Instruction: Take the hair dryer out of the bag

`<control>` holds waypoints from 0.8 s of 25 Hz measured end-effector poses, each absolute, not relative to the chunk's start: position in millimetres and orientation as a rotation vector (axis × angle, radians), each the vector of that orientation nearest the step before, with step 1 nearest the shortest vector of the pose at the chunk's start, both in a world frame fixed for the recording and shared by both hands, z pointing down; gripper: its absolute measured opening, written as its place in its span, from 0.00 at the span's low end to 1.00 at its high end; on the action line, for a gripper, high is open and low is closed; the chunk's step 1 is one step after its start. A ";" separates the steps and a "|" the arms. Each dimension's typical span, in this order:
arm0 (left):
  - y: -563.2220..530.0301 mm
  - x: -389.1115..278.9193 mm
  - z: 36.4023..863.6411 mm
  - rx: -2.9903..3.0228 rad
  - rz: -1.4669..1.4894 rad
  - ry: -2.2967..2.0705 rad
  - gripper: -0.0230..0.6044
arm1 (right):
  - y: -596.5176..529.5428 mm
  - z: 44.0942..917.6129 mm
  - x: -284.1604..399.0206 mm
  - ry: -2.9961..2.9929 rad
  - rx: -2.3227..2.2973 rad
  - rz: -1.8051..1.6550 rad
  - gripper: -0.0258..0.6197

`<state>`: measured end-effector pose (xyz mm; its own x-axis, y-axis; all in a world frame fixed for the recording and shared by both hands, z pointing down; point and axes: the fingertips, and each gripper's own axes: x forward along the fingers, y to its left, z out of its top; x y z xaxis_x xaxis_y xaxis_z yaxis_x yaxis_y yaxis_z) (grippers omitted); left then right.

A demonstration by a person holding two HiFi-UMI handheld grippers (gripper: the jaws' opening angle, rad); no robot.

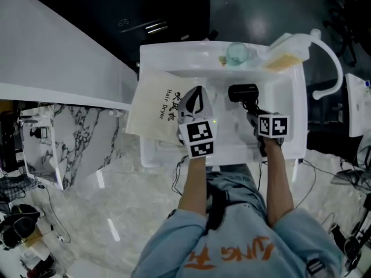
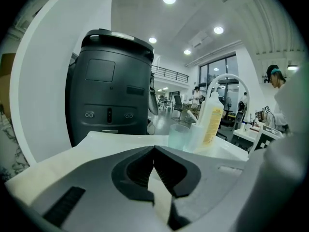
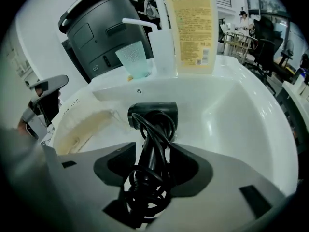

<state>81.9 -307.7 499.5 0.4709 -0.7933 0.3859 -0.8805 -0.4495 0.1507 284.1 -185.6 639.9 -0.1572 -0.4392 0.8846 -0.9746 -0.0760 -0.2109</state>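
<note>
right gripper [image 3: 152, 164]: clamps hair dryer [image 3: 152, 116] by cord-wrapped handle; long axis along jaws, nozzle ahead, low inside sink [image 3: 241, 110] | left gripper [image 2: 154, 151]: pinches bag [image 1: 157, 112] edge tight, over sink's left rim; empty, by the look

A white washbasin [image 1: 293, 97] carries everything. Across its left rim lies a cream bag [image 1: 153, 106] printed "Hair Dryer" — one edge reaches over the bowl. On the back ledge stand a pale green cup [image 1: 236, 52] and a yellow-labelled bottle [image 1: 285, 54], just beside each other. A black hair dryer [image 1: 243, 92] sits low in the bowl — whether it rests on the bottom cannot be told.
</note>
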 end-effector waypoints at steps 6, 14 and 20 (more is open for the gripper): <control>-310.8 84.9 526.9 2.329 0.460 -1.421 0.04 | -195.1 667.2 286.7 -1.563 1.515 1.223 0.38; -315.6 93.7 544.3 2.314 0.512 -1.403 0.04 | -202.5 689.7 288.5 -1.542 1.512 1.223 0.39; -316.4 96.7 546.3 2.326 0.511 -1.373 0.04 | -197.4 706.7 279.9 -1.489 1.407 1.280 0.41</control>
<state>96.7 -316.4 546.3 0.4537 -0.7417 0.4940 -0.8842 -0.4439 0.1455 279.9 -197.4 706.7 -0.1550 -0.2757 0.9487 -0.9794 -0.0833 -0.1842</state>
